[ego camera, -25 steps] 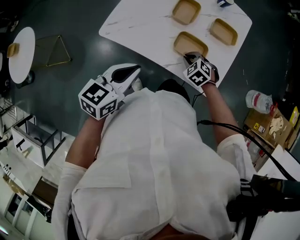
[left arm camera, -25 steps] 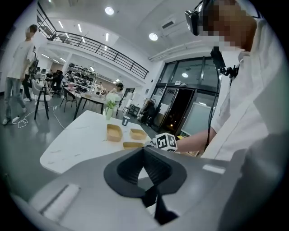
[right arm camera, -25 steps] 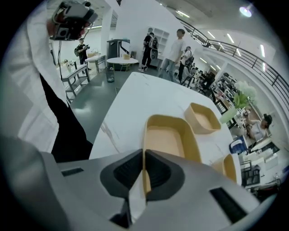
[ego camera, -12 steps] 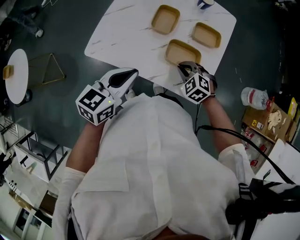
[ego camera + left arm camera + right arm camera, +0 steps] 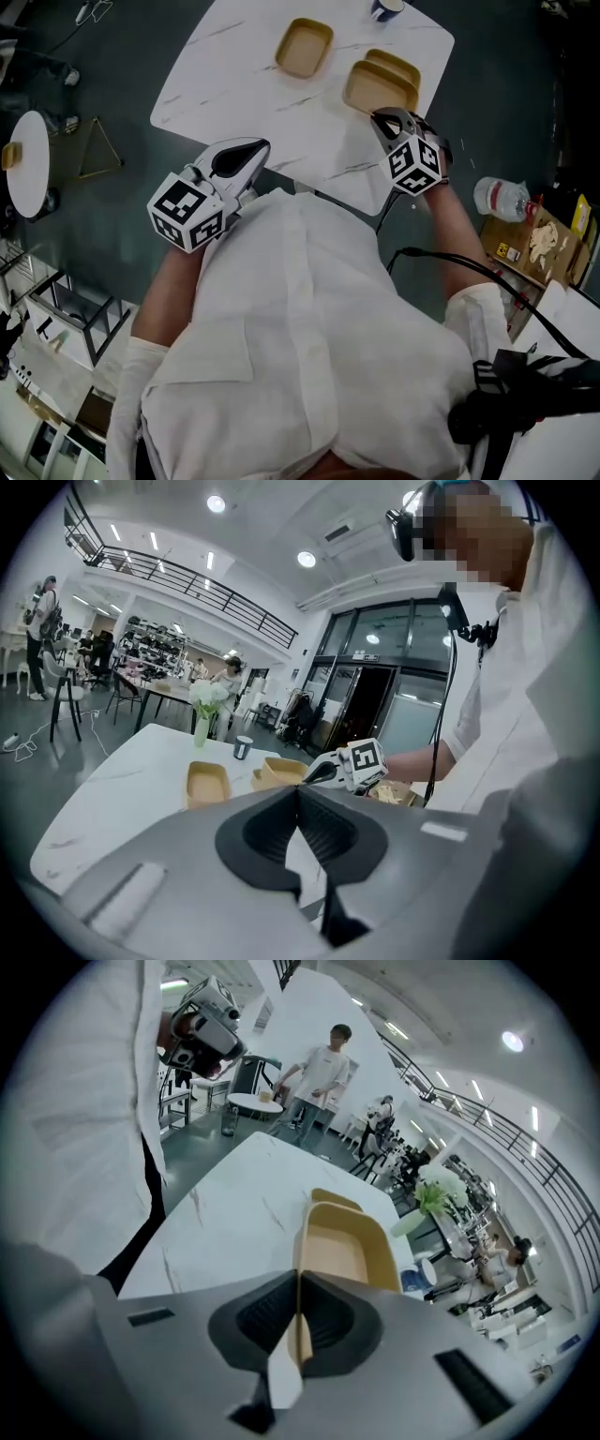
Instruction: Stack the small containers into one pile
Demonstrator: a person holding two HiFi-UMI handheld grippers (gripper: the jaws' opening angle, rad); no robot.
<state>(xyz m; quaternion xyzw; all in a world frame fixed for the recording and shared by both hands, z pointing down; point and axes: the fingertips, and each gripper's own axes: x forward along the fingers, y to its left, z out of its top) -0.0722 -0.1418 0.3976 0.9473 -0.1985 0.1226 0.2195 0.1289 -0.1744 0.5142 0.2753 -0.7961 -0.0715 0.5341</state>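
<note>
**Container 1 in the clamp, poised over container 2**

The right gripper is closed on the near wall of a tan container, the thin rim pinched between its pads. In the head view this held container partly overlaps a second container just beyond it, near the right-hand edge of the table. Whether the 2 are touching cannot be told.

The left gripper has its jaws together with nothing between them. It hangs off the near-left edge of the table, well away from the work.

The step in hand looks like the first nesting: container 1 is being brought over container 2. The next move calls for squaring the held container's outline with the one beneath, lowering it until it seats, then letting go of the wall. A grip on 1 wall only (a thin one at that) may let the container tip, so it should probably be kept level on the way down. The third container sits apart to the left and has yet to join the pile.

For edges, the pair sits close to the table's right border, and a cup stands near the far edge just behind them. A push outward or away could send something off. Bare marble lies open across the near and left parts of the table, with free room between the pair and the third container.
</note>
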